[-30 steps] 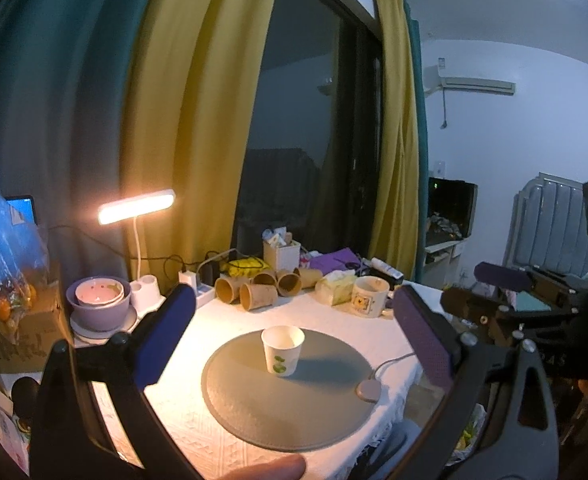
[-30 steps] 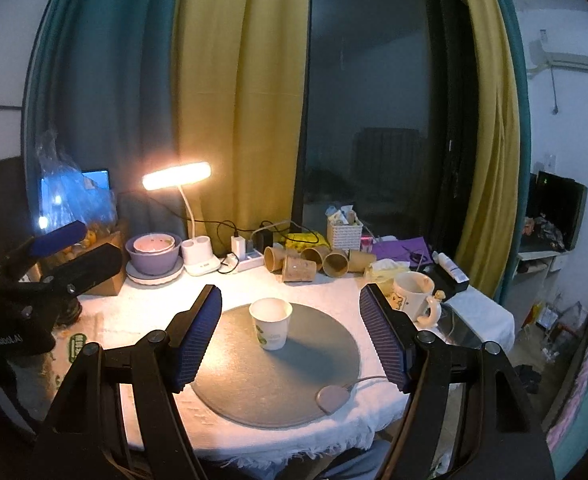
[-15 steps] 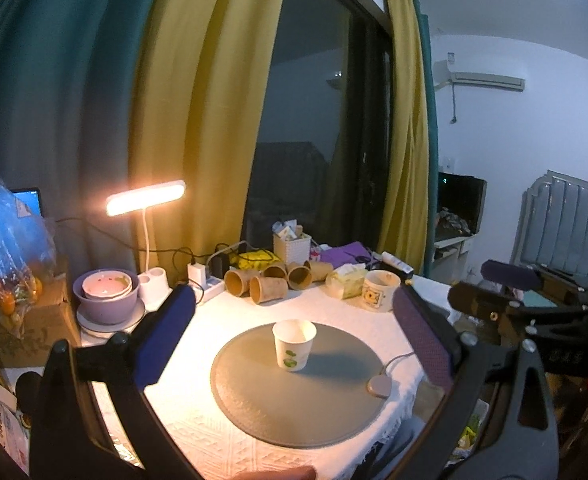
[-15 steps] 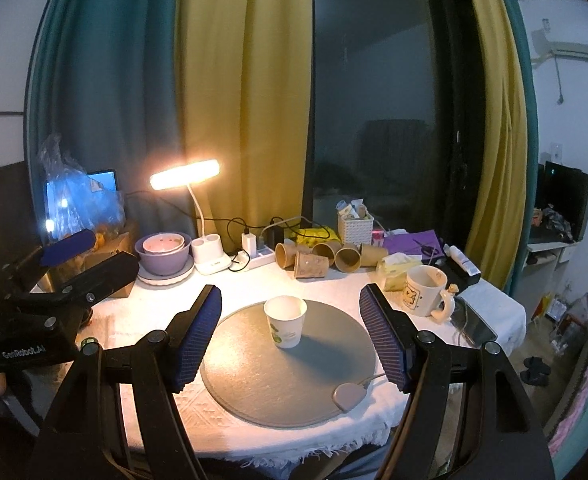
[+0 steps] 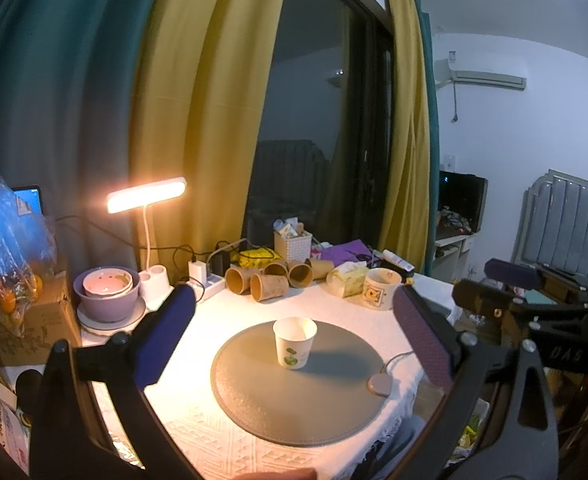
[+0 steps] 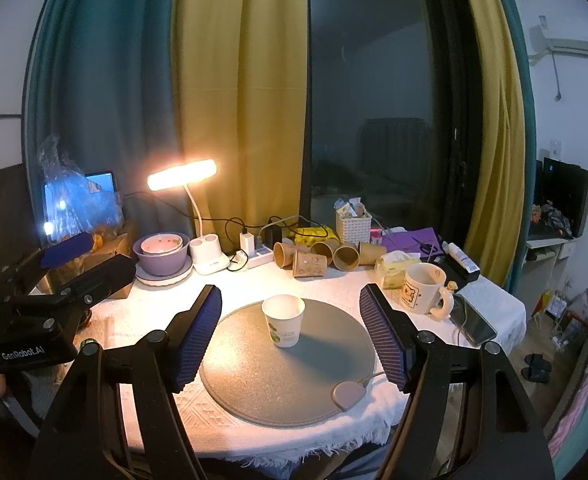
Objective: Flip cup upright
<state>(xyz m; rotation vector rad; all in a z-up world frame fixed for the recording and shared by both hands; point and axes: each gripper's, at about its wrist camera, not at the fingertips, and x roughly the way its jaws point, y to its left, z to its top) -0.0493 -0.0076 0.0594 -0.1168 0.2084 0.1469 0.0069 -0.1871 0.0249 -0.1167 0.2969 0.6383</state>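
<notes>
- A white paper cup (image 6: 283,320) with a green leaf print stands mouth up on a round grey mat (image 6: 250,384); the mat lies on a white tablecloth (image 6: 166,420); judging from this, the flip looks already done
- The cup's long axis is vertical, wider rim at the top, base flat on the mat
- Right gripper (image 6: 290,340): jaws spread wide and holding nothing; the cup lies straight ahead, centred between its blue fingers (image 6: 198,336), and apart from both
- Left gripper (image 5: 294,344): jaws also spread wide and empty; the cup (image 5: 295,342) again sits ahead between its fingers (image 5: 162,340), touching neither
- Which gripper is nearer cannot be told with confidence; the cup looks about equally far from both
- Each gripper appears at the edge of the other's view, the left one at the far left of the right wrist view
- Hard to make out: the inside of the cup is shadowed, so its contents cannot be judged; the near table edge is cut off behind the gripper frames
- Behind the mat lie several brown paper cups (image 6: 309,262) on their sides, beside a white mug (image 6: 423,288) and a lit desk lamp (image 6: 182,174)
</notes>
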